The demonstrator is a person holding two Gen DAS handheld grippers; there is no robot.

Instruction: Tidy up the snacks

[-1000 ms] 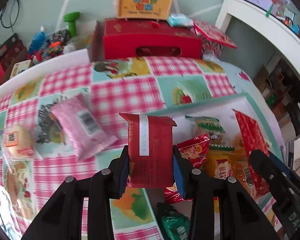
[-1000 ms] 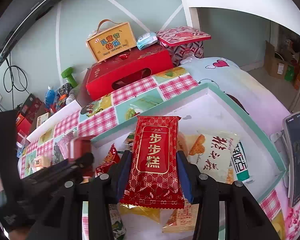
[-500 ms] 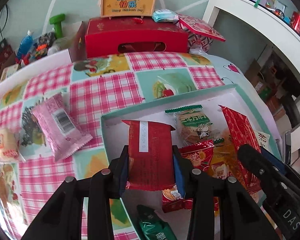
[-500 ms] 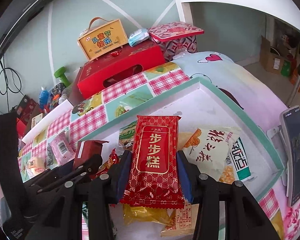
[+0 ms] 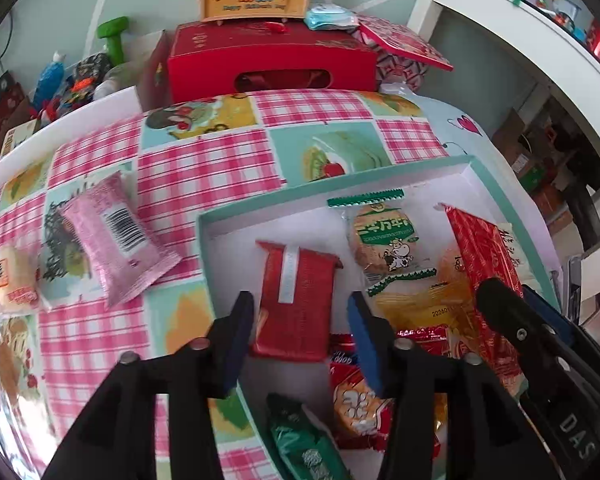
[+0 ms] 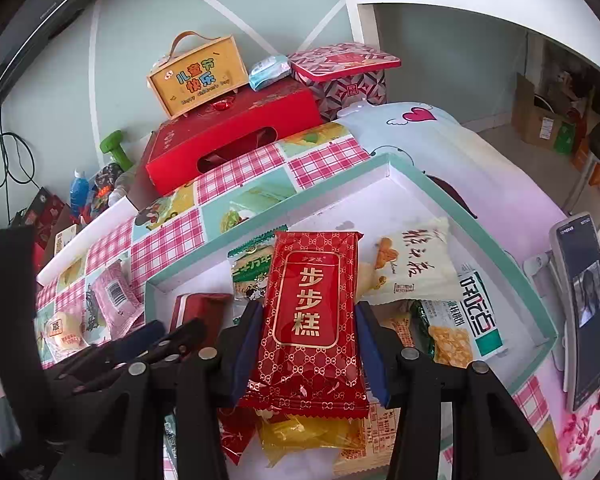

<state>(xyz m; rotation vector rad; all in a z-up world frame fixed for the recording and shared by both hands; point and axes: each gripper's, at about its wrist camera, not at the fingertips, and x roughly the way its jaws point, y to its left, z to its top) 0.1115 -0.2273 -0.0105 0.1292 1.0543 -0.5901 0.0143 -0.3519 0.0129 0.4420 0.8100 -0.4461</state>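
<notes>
Glossy plastic red wrapper, matt cardboard tray, pink foil pkt.

Reading 步步糕 on the long red snack pack, 儿童节快乐 on the yellow gift box, DAS on the black tongs, 202601 on the yellow pack.

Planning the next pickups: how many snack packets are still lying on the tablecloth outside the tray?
2: a pink packet left of the tray, and a round orange-labelled bun further left near the table's edge. The grippers may hide others.
</notes>
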